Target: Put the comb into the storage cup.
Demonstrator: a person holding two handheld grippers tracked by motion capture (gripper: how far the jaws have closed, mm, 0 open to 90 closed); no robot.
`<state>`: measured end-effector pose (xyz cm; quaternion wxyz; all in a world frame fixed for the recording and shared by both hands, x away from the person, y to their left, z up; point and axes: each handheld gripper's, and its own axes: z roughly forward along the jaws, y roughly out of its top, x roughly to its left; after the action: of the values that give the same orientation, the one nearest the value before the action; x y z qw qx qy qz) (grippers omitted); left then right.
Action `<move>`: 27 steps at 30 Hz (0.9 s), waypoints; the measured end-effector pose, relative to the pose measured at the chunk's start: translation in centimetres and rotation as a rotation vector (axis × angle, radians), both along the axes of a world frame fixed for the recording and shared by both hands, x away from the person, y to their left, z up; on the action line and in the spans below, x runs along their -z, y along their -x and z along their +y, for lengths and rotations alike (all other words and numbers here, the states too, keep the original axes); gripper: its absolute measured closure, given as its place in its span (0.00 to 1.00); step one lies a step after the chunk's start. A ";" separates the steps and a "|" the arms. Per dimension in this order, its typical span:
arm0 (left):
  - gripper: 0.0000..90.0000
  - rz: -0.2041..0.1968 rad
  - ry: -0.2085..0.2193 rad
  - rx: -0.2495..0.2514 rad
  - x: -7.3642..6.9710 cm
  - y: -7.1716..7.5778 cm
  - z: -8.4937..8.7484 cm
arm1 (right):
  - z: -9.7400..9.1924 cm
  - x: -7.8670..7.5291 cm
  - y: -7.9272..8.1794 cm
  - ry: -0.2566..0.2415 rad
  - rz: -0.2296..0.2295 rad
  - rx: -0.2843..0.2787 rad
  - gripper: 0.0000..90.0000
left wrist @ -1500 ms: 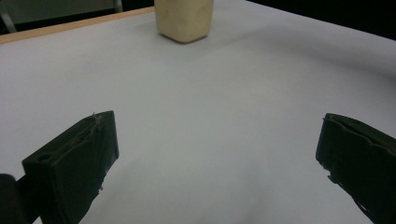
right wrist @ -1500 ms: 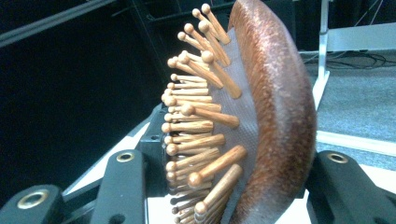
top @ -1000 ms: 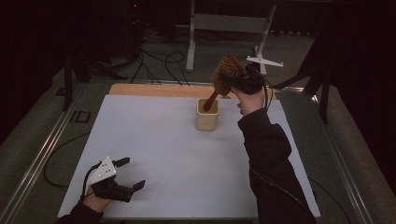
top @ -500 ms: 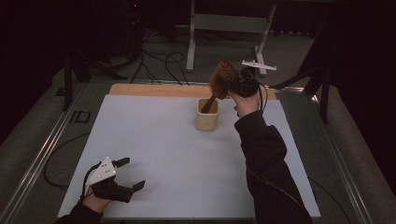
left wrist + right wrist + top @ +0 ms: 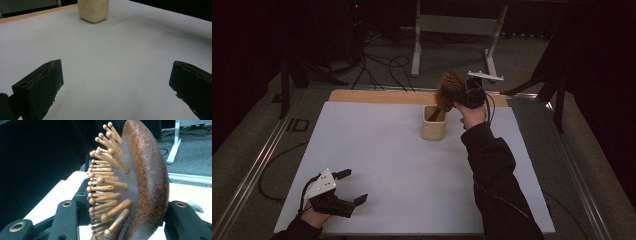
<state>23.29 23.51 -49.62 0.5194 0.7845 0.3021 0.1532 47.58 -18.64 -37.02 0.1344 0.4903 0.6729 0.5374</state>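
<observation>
A wooden hairbrush (image 5: 448,90) with peg bristles (image 5: 105,185) stands tilted, its handle down inside a cream cup (image 5: 433,124) near the table's far edge. My right gripper (image 5: 462,96) is shut on the brush head; its jaws press the bristle side and the rounded back (image 5: 147,180). My left gripper (image 5: 354,187) lies open low over the white table (image 5: 377,165) at the near left, nothing between its fingers (image 5: 40,87). The cup (image 5: 93,10) is far ahead of it in the left gripper view.
A wooden strip (image 5: 377,96) runs along the table's far edge. Behind it are cables (image 5: 377,65) on the floor and a metal stand (image 5: 452,30). Metal rails (image 5: 257,165) flank the table.
The right gripper has swung the brush head left and lowered it, so the handle now sits deeper in the cup. The left gripper has stayed put.
</observation>
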 end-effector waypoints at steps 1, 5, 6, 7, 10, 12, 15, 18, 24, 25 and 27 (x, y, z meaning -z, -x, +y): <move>0.00 0.001 0.001 0.000 0.0 0.0 0.0 | 0.1 0.1 0.0 -0.002 0.003 -0.002 0.55; 0.00 0.000 0.002 -0.001 0.0 0.0 0.1 | 0.2 0.5 0.0 0.000 0.008 -0.005 0.55; 0.00 -0.001 0.002 -0.001 0.0 0.0 0.1 | 0.3 0.6 0.0 -0.002 0.013 -0.005 0.55; 0.00 0.000 0.003 0.001 0.0 0.0 0.1 | 0.3 0.8 0.0 -0.004 0.015 -0.005 0.55; 0.00 0.001 0.003 0.002 0.0 0.0 0.0 | 0.4 1.2 -0.1 -0.007 0.023 -0.012 0.55; 0.00 0.001 0.002 0.002 0.1 0.0 0.0 | 0.5 1.5 -0.1 -0.007 0.027 -0.012 0.55; 0.00 0.001 0.003 0.002 0.1 0.0 0.0 | 0.5 1.8 -0.1 -0.015 0.034 -0.013 0.55; 0.00 0.001 0.004 0.002 0.1 0.0 0.0 | 0.5 2.1 -0.2 -0.014 0.041 -0.014 0.55; 0.00 0.002 0.006 0.004 0.1 0.0 0.0 | 0.5 2.5 -0.3 -0.017 0.050 -0.012 0.55; 0.00 0.003 0.006 0.004 0.1 0.0 0.0 | 0.5 2.6 -0.3 -0.013 0.054 -0.013 0.55; 0.00 0.001 0.007 0.004 0.1 0.0 0.0 | 0.4 2.7 -0.3 -0.018 0.055 -0.015 0.55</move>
<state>23.29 23.55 -49.69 0.5225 0.7832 0.3013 0.1509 47.92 -18.20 -39.71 0.1075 0.5009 0.6752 0.5308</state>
